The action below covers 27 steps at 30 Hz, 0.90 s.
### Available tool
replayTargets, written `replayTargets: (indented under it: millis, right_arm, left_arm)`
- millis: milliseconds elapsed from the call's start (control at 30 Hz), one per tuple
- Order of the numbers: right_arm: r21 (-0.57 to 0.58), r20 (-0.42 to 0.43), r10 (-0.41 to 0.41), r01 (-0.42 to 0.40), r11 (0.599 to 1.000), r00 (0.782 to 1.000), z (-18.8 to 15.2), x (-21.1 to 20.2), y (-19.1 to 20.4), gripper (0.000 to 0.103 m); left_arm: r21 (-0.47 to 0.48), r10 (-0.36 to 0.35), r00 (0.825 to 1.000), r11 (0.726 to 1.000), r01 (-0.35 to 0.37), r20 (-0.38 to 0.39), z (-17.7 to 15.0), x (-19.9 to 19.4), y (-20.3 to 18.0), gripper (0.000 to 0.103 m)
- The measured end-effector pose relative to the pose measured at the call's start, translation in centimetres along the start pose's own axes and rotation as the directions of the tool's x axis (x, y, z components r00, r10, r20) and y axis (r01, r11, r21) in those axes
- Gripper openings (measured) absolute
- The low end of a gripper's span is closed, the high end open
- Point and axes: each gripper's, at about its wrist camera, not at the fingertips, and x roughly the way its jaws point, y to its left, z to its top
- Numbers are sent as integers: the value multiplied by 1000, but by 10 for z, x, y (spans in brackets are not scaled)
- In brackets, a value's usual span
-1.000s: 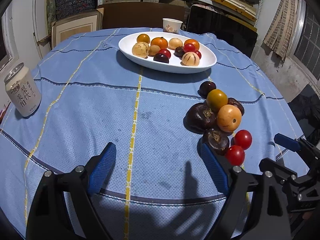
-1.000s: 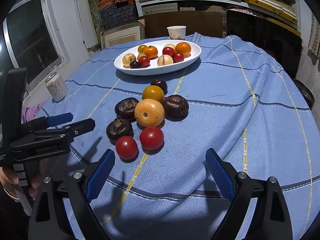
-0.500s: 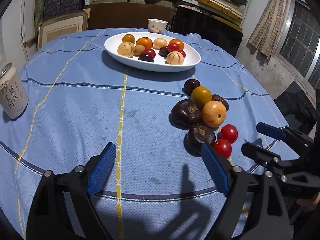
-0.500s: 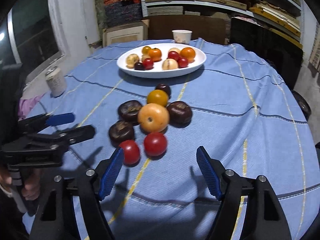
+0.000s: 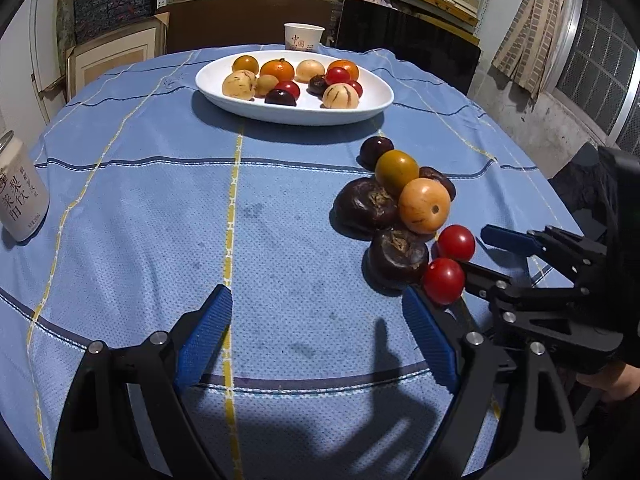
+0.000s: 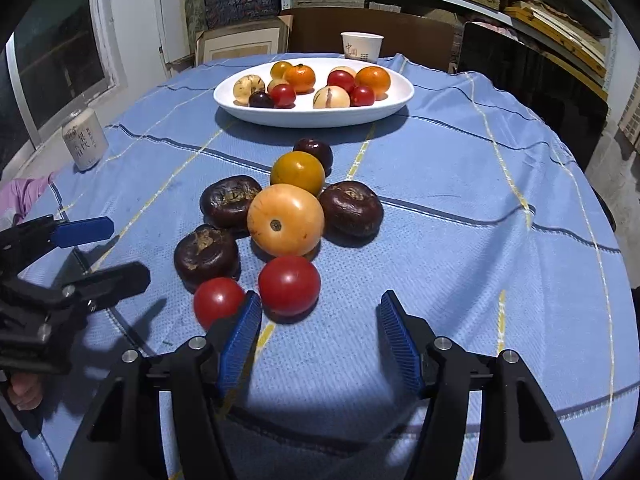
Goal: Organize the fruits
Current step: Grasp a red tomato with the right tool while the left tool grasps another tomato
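Left wrist view
Left gripper (image 5: 316, 328): jaws wide apart, nothing between the blue pads; it hangs over bare blue tablecloth (image 5: 160, 200).
Loose fruit cluster (image 5: 404, 208): on the cloth to the right of the gripper, in front of the plate.
Cluster contents: a large orange fruit (image 5: 424, 206), a yellow-orange fruit (image 5: 397, 167), dark brown fruits touching them, and two red tomatoes at the near end.
Nearer red tomato (image 5: 444, 281): just beside the left gripper's right finger.
Right gripper (image 5: 500, 256): enters from the right edge, its tips at the two red tomatoes (the lower finger lies partly behind the nearer one).
White plate (image 5: 376, 100): far side of the table, loaded with mixed fruit.
Paper cup (image 5: 304, 37): behind the plate.
Drink can (image 5: 20, 196): upright at the left edge.

Right wrist view
Right gripper (image 6: 320, 316): jaws closing, at a middling gap; no pad presses on any fruit.
Farther red tomato (image 6: 289, 286): just ahead of the gap, next to the left pad (image 6: 240, 336) (contact cannot be told).
Nearer red tomato (image 6: 218, 300): outside the jaws, left of that pad.
Large orange fruit (image 6: 285, 219): directly behind the red tomatoes, flanked by dark brown fruits.
Left gripper (image 6: 92, 252): visible at the left edge, fingers spread, well clear of the fruit.
White plate (image 6: 400, 100): beyond the cluster, with the paper cup (image 6: 362, 46) behind it.
Drink can (image 6: 85, 139): far left on the cloth.
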Motion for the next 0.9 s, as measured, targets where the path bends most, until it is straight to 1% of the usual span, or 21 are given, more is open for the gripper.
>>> replayTargets:
  millis: [67,133,167,200,233,267,333,400,500,600,700,767,833,900]
  right_arm:
    - [-1,1,12,-12,1000,1000,4,3,-1,61]
    - [-13,2,29,-29,1000,1000,7,6,0,53]
    - [-19,1,36,-36,999,999,8,7,1,41]
    - [-31,-1,45,-45,998,999,10,8,3,35]
    - [-46,-1,38,-38,998,999,10,9,4,31]
    - [-57,3,36,-36,998,999,11,9,6,31]
    - [-51,7,55,-55,997,998,11,9,5,30]
    - [-20,11,87,-87,996,996,9,7,-1,30]
    - [23,28,101,-101,995,995,6,1,-12,30]
    - [64,53,119,-122,990,991,2,-5,-25,30]
    - [96,81,151,-158,983,985,-2,-9,-38,30]
    - [111,102,170,-182,977,980,-4,-13,-44,30]
    - [107,123,168,-181,978,978,-5,-18,-45,30]
    - [88,140,147,-160,983,979,-6,-24,-45,30]
  left_arm:
    - [6,8,1000,1000,-8,-7,0,1,0,85]
    - [6,4,1000,1000,-4,-8,0,1,0,85]
    - [6,3,1000,1000,-3,-10,-1,1,0,85]
    - [6,2,1000,1000,-2,-11,-1,2,0,85]
    - [6,0,1000,1000,0,-12,-1,2,0,85]
    - [4,-14,1000,1000,14,-13,-1,3,0,85]
    - [8,-19,1000,1000,19,-10,-1,2,-1,85]
    - [15,-32,999,999,32,2,-2,0,-3,85]
    - [16,-59,998,998,59,12,-3,-2,-7,85]
    - [11,-74,997,997,74,-9,-3,-3,-16,85]
    - [9,-69,997,998,70,-25,-3,-4,-29,85]
    - [-23,-87,995,996,86,-47,-4,-1,-34,85]
    - [-76,-111,991,991,106,-71,-3,4,-36,85]
    - [-120,-99,991,989,87,-92,0,10,-40,82]
